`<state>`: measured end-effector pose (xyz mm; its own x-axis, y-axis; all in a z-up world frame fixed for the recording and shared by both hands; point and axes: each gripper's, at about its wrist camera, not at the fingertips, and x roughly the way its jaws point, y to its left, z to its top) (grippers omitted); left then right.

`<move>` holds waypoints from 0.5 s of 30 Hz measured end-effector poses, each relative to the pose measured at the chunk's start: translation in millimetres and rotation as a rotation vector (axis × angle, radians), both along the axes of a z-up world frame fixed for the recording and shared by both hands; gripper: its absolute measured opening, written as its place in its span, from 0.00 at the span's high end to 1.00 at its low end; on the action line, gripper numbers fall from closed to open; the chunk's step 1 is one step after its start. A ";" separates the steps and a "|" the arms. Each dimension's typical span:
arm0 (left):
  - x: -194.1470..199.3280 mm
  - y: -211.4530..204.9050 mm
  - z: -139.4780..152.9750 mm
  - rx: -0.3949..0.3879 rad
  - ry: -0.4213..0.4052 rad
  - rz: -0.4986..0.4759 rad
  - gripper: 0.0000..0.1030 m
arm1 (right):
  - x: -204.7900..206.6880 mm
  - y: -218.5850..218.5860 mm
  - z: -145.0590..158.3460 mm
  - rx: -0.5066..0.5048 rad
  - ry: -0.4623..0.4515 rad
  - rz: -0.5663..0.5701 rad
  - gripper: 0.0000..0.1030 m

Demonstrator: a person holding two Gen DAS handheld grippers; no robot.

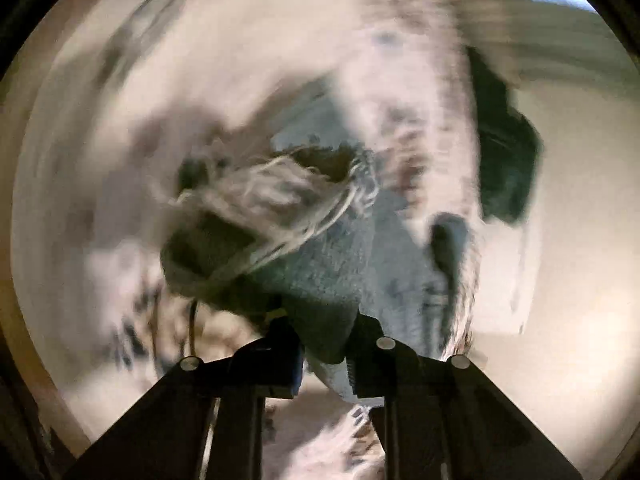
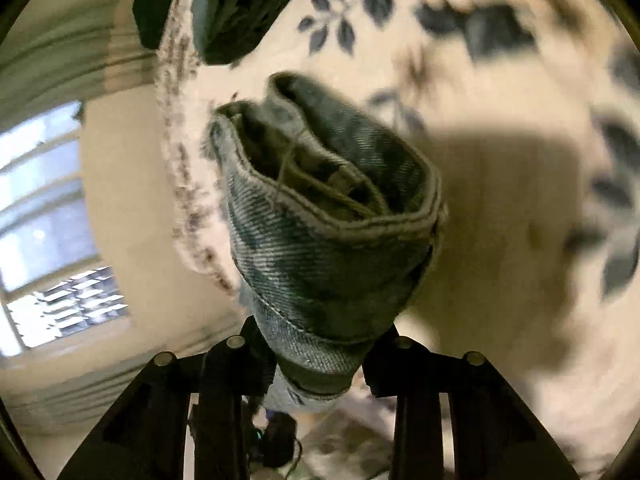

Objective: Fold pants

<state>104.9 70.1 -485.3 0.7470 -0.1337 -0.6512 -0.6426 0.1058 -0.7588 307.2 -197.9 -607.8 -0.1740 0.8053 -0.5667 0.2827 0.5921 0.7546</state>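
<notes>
So both grippers are clamped on the faded blue twill denim pants (image 2: 328, 216): right gripper (image 2: 320, 364) pinching a stitched hem, left gripper (image 1: 324, 344) gripping frayed, thready cloth, over a cream floral bedspread (image 2: 500, 184).

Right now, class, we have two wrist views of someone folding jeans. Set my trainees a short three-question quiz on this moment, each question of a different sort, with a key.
1. True or false: the right gripper is shut on a denim hem of the pants.
2. Multiple choice: the cover under the pants shows A) stripes B) a dark leaf print C) checks.
3. Fill in: the left gripper is clamped on ____ fabric.

Key: 1 true. 2 B. 3 denim; the left wrist view is heavily motion-blurred, but cloth clearly sits between the fingers.
</notes>
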 end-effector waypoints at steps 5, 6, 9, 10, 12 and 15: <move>-15.1 13.3 -53.0 -0.128 0.045 -0.006 0.72 | -31.1 -1.7 -32.2 -0.047 0.069 -0.024 0.49; -19.6 14.1 -66.5 -0.181 0.035 0.025 0.69 | -33.8 -2.3 -37.2 -0.045 0.059 -0.033 0.47; -31.1 14.2 -88.4 -0.256 -0.009 0.121 0.50 | -38.6 -0.3 -43.4 0.010 0.042 -0.084 0.35; -35.1 13.6 -91.2 -0.264 -0.025 0.150 0.48 | -36.8 2.8 -43.5 0.019 0.035 -0.093 0.31; -33.2 16.0 -98.1 -0.284 -0.030 0.192 0.46 | -35.2 13.0 -47.0 0.029 0.023 -0.110 0.28; -17.3 23.3 -102.1 -0.292 -0.007 0.217 0.46 | -30.7 15.9 -52.8 0.019 0.018 -0.133 0.26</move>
<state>87.6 93.4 -587.4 0.7826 -0.1515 -0.6038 -0.6211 -0.2544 -0.7413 276.5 -182.0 -660.7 -0.0752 0.8323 -0.5493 0.3714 0.5346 0.7591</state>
